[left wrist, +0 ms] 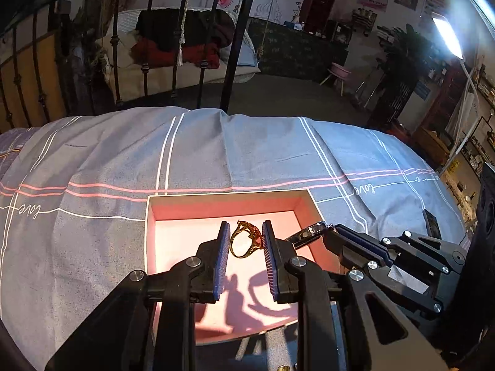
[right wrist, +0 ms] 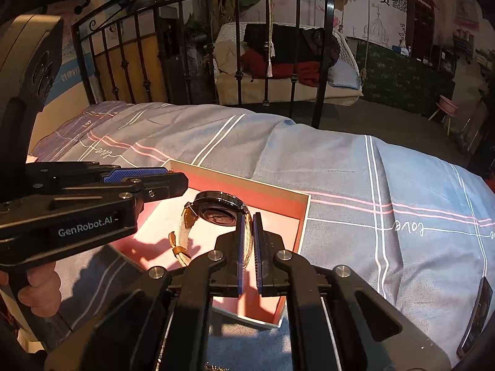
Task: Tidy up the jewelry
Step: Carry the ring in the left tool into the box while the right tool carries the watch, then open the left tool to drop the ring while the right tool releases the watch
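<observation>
Blue-padded, the left claw is pinching a gold ring above the pink box's floor. Beside it the right claw is clamping a watch by its strap over the box's right edge, the box sitting on the bed's grey-blue quilt.

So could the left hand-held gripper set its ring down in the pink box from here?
Probably yes: the left hand-held gripper holds the ring directly over the pink box's bare floor. The watch hangs in the right hand-held gripper alongside.
</observation>
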{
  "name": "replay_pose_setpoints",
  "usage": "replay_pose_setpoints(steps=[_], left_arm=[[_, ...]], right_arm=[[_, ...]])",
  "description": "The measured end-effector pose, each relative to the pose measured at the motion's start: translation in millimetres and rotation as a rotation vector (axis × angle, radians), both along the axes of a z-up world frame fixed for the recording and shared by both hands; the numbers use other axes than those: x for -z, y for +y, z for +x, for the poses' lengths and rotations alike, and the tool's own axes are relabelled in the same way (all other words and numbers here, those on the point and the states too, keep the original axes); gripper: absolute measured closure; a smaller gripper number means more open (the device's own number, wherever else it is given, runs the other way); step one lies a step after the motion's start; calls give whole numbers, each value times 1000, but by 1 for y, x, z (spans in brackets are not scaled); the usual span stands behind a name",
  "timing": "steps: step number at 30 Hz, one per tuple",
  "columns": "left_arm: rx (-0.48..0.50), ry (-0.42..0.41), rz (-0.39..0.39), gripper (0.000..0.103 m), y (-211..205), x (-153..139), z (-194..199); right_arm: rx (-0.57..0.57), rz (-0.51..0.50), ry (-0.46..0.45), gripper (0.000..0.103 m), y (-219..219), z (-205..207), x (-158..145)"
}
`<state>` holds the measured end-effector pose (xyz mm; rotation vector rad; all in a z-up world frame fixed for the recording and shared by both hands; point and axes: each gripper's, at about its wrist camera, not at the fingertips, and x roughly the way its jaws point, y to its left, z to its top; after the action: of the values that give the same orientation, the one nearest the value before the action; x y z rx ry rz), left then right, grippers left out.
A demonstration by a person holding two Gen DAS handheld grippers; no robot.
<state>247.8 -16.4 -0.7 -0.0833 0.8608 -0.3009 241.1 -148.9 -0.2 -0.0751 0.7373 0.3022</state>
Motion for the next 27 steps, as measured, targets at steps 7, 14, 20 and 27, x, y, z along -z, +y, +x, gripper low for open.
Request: replay_pose_setpoints(steps=[7, 14, 20, 27], left_arm=[[-13, 67, 33, 82, 0, 22, 17], [-14, 114, 36, 82, -2, 39, 27], [-24, 144, 47, 82, -3, 51, 35], [-27, 162, 59, 82, -3, 56, 39]], right_arm=[[5, -7, 70, 97, 4, 15, 24], [9, -22, 110, 97, 5, 22, 38], [-3, -34, 136, 97, 10, 27, 46], [-18, -57, 156, 97, 16, 26, 55]])
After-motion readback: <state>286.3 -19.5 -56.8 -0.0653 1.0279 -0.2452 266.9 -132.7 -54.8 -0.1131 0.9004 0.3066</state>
